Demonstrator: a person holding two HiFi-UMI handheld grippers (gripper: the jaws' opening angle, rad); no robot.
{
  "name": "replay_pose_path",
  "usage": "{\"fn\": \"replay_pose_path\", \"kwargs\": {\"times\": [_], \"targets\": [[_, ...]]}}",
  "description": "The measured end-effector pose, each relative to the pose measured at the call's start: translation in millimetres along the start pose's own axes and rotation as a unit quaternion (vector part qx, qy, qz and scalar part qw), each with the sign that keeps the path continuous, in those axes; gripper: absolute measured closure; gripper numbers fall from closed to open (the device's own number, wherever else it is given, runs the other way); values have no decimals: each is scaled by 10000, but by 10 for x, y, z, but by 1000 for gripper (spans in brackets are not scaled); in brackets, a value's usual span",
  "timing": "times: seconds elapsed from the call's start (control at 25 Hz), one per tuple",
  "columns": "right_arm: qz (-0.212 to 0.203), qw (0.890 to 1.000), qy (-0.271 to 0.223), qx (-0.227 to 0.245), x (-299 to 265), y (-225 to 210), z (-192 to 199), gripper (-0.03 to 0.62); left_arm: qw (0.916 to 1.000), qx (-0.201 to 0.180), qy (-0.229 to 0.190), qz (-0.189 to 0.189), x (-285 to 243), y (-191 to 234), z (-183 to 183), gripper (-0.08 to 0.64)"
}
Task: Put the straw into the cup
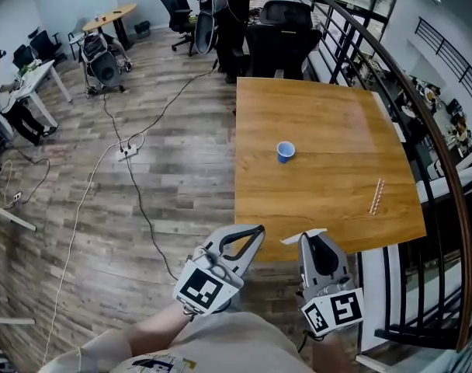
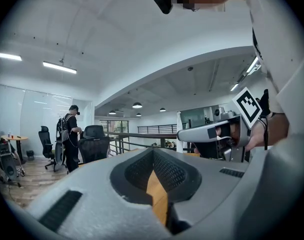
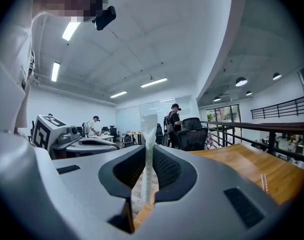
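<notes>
A small blue cup (image 1: 286, 151) stands upright near the middle of the wooden table (image 1: 329, 115). A striped straw (image 1: 378, 196) lies flat near the table's right front corner, and it also shows in the right gripper view as the straw (image 3: 264, 182). Both grippers hang off the table's near edge, apart from cup and straw. My right gripper (image 1: 307, 239) is shut on a thin white paper strip (image 3: 150, 149) that sticks up between its jaws. My left gripper (image 1: 259, 230) is shut with nothing in it; its jaws (image 2: 159, 199) meet.
A black railing (image 1: 422, 123) curves along the table's right side. Black office chairs (image 1: 279, 37) stand at the far end. Cables and a power strip (image 1: 127, 152) lie on the wooden floor to the left. People stand at desks far off.
</notes>
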State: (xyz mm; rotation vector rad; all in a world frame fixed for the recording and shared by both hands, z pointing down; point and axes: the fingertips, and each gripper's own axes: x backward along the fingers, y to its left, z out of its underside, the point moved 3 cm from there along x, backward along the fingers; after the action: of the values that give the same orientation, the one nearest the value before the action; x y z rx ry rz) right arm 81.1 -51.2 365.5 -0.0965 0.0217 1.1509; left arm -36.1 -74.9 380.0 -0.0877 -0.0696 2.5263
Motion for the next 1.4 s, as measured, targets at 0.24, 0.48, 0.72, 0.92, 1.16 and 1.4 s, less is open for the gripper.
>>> {"fn": "replay_pose_path", "kwargs": {"times": [0.24,0.48,0.72,0.92,1.16,1.4], "targets": [[124,9999,-83,10,-567,-121,-190,540,9998,81,24,202,-293,523,-74,547],[348,9989,-68,302,-947,-159,-251,540,9982,-158,75,579,-508,881,21,548],[443,9977,74,511,-1174,-220,-226,540,9975,-38,103,694,-673,1098,117,548],[457,9979,87,457,-1261,-312,-247,540,9979,-24,95,635,-725,1168,76,547],[360,9985,57,396,-1288,-453,-248,540,9989,-76,177,420,-769,1173,53,548],[66,9995,114,301,-1300,-592,-198,540,9995,10,269,160,-875,1092,33,547]]}}
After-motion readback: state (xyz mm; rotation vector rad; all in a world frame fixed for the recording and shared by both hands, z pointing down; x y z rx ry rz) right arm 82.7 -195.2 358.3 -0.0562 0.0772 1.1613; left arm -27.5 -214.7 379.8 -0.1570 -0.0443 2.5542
